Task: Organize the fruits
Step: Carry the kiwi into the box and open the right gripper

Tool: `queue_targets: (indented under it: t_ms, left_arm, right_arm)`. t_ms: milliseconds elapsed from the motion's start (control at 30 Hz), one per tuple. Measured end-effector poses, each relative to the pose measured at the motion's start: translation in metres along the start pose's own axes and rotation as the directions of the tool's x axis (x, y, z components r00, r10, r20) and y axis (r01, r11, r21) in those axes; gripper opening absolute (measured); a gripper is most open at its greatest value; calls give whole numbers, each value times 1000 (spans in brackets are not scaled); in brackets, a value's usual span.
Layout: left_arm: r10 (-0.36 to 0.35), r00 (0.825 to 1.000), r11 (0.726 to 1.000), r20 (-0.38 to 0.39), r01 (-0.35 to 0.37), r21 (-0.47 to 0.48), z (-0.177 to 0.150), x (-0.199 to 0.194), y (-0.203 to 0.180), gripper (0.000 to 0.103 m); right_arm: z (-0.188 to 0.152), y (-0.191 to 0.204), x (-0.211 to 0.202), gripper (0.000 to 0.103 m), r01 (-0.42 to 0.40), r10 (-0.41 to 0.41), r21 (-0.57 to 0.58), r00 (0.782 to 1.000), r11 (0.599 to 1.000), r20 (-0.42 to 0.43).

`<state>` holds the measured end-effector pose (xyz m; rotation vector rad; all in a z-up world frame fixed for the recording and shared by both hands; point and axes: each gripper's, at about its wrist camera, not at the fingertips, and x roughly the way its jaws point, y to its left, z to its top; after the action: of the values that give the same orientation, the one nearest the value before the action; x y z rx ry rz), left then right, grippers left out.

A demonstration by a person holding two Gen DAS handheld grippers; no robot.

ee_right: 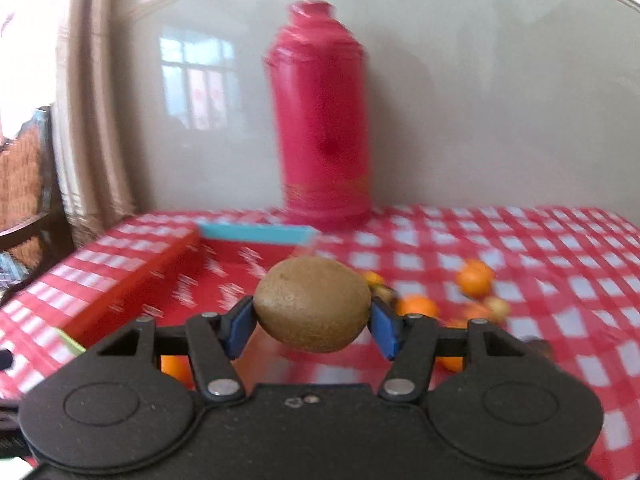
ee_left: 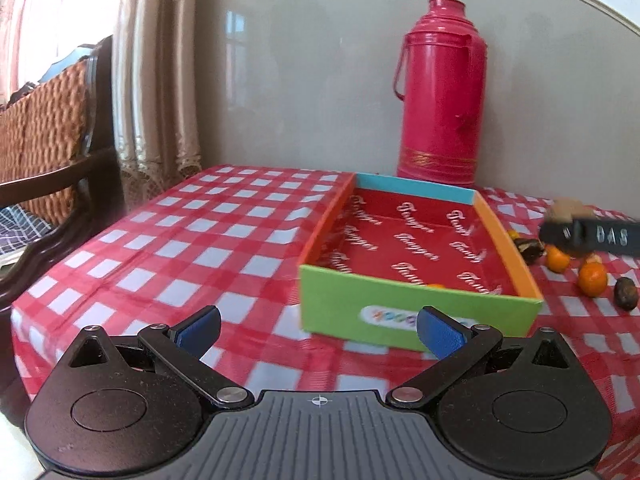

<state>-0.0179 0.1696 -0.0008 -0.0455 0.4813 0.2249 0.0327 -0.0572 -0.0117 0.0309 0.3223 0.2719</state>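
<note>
Both wrist views low over table, facing wall, sharing thermos and box

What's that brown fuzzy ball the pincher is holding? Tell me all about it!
It's a kiwi: an oval fruit with dull brown, finely fuzzy skin, whole and unpeeled. It lies sideways, squeezed at both ends by the blue pads of the right gripper, which alone touch it. It hangs in the air above the checked tablecloth, beside the box.
</note>
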Motion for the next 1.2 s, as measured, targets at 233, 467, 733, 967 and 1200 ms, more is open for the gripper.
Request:
queue_targets:
  t_ms: [233,467,733,967,1200]
  left_arm:
    - [22,1000,1000,-22,-22,-21,-4,1,22,103]
    - [13,1000,999,2,-13,-38,-2,-1,20,103]
    - [-69,996,998,60,69,13,6,-6,-30,103]
    - [-165,979,986,120,164,17,10,-12,-87,103]
    - [-247,959,965,141,230,130,7,-19,-160,103]
  right_arm:
    - [-9,52,20,61,-26,22,-129,999,991,-30]
    - [-4,35,-5,84,42,-31,-98,993,994,112]
    - [-2,-64,-29,95,234,-241,62,961,970,134]
    - [-15,-120,-45,96,330,-337,73,935,941,109]
    - [-20,-165,-72,96,388,-400,117,910,914,111]
